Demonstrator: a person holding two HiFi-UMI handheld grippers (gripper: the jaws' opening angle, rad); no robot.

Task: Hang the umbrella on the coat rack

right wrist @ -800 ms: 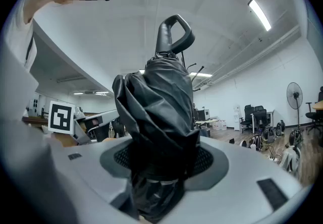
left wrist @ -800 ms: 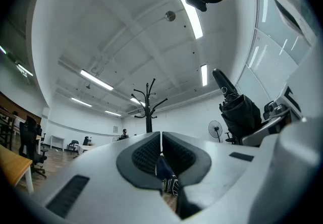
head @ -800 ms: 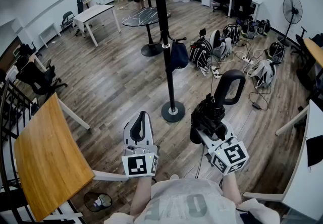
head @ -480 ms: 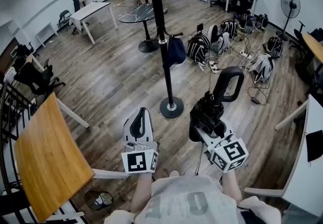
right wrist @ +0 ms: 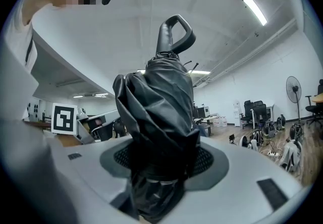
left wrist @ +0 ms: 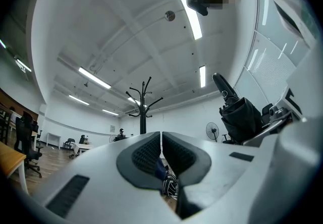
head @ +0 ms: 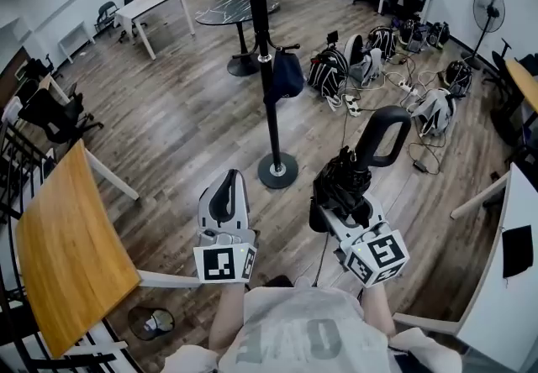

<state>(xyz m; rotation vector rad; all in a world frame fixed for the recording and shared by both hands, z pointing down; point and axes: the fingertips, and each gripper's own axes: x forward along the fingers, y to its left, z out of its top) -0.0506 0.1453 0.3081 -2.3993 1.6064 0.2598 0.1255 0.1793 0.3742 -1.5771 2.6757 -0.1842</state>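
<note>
The black coat rack [head: 267, 86] stands ahead on the wood floor, with a dark blue bag [head: 286, 77] hanging from one hook. Its base [head: 277, 170] lies just beyond both grippers. My right gripper [head: 336, 197] is shut on a folded black umbrella [head: 343, 185], whose loop handle [head: 382, 138] points up and away. In the right gripper view the umbrella [right wrist: 161, 107] fills the space between the jaws of the right gripper [right wrist: 161, 160]. My left gripper [head: 227, 186] is shut and holds nothing. The left gripper view shows the left gripper [left wrist: 161, 140], the coat rack [left wrist: 143, 112] and the umbrella [left wrist: 242, 119].
A wooden table [head: 67, 254] stands close on the left. Backpacks [head: 336, 73] and cables [head: 420, 102] lie on the floor right of the rack. A round dark table [head: 239, 10] and a white table [head: 155, 6] stand beyond it. A fan [head: 487, 10] is at the far right.
The head view has shifted: the coat rack now sits a little further up and left in the picture. Both grippers keep their pose, the right one still holding the umbrella.
</note>
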